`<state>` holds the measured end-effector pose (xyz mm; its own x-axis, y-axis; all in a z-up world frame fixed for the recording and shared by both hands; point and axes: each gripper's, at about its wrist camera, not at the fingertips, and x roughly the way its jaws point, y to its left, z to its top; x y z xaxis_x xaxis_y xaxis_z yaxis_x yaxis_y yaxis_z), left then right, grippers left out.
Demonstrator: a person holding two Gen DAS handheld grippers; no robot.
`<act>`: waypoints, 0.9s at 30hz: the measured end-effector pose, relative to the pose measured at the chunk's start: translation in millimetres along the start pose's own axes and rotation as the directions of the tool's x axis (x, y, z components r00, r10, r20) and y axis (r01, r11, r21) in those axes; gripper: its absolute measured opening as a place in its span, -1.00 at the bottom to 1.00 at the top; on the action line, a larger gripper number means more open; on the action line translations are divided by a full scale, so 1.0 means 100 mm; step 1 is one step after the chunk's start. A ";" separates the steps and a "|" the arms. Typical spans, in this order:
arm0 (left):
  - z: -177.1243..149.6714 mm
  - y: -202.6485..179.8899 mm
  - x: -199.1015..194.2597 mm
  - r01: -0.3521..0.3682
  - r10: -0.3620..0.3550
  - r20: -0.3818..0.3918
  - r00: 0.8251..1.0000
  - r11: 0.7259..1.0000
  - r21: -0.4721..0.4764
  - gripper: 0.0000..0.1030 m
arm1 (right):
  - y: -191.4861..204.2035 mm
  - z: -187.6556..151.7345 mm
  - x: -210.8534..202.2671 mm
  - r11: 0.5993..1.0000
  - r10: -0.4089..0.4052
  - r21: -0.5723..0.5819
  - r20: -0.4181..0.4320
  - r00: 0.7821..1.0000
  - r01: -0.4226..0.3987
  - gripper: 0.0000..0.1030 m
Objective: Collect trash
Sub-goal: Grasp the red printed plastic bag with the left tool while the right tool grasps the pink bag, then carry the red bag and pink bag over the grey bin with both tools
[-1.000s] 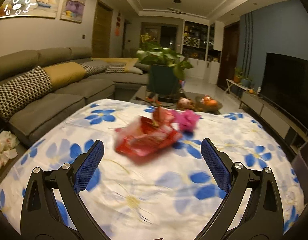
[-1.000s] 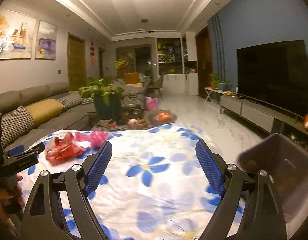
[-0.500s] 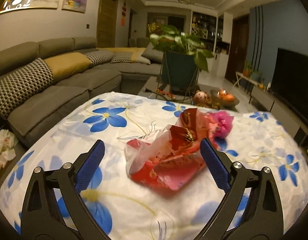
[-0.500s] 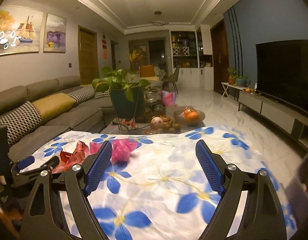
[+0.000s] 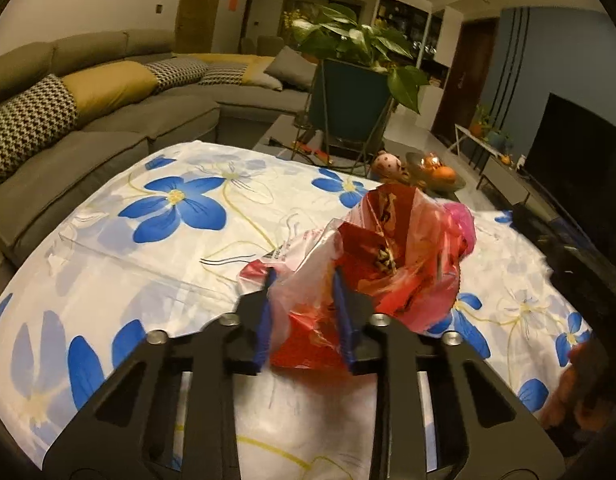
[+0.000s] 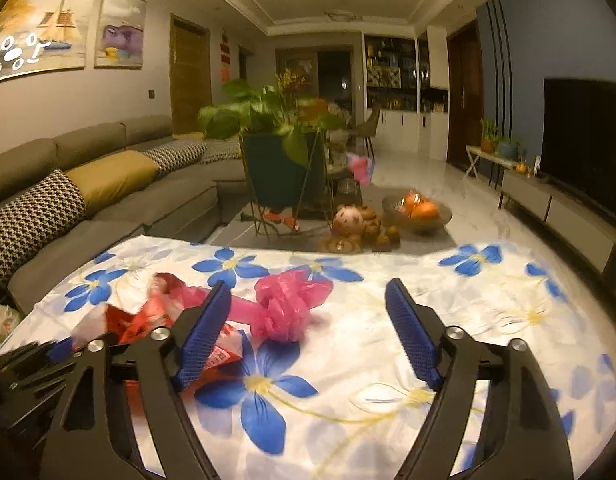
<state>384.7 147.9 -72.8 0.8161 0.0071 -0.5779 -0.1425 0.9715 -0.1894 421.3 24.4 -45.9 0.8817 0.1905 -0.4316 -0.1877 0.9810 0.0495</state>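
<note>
A crumpled red and clear plastic wrapper (image 5: pixel 384 268) lies on the blue-flowered tablecloth (image 5: pixel 180 240). My left gripper (image 5: pixel 304 284) is shut on its near edge, blue pads pinching the clear film. Behind the wrapper sits a crumpled pink plastic bag (image 5: pixel 464 228), mostly hidden. In the right wrist view the pink bag (image 6: pixel 286 306) lies ahead and slightly left of my right gripper (image 6: pixel 308 292), which is open and holds nothing. The red wrapper (image 6: pixel 148 316) and the left gripper (image 6: pixel 60 350) show at the lower left, partly behind the right gripper's left finger.
A grey sectional sofa (image 5: pixel 88 120) runs along the left. Beyond the table's far edge stand a potted plant in a teal pot (image 6: pixel 284 172), small ornaments (image 6: pixel 350 220) and a bowl of oranges (image 6: pixel 420 210). A TV and low cabinet (image 6: pixel 580 184) line the right wall.
My left gripper moved forward onto the red wrapper and went from open to shut on it. The right gripper swung left toward the pink bag, and the dark bin left its view.
</note>
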 end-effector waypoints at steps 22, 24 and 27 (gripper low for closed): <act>0.03 0.36 -0.21 -0.120 0.140 0.119 0.983 0.980 -0.159 -0.64 | 0.26 -0.16 0.77 0.996 -0.008 -0.089 -0.221 0.975 -0.012 -0.50; 0.02 0.35 -0.20 -0.120 0.140 0.119 0.983 0.981 -0.155 -0.64 | 0.26 -0.14 0.70 0.996 -0.007 -0.092 -0.199 0.980 -0.012 -0.51; 0.01 0.33 -0.18 -0.121 0.138 0.117 0.983 0.983 -0.140 -0.64 | 0.26 -0.11 0.55 0.996 -0.011 -0.091 -0.158 0.987 -0.004 -0.52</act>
<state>365.6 179.6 -67.4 0.8488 0.1685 -0.5012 -0.3171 0.9208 -0.2274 460.2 59.5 -78.7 0.8040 0.1716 -0.5693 -0.2298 0.9727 -0.0313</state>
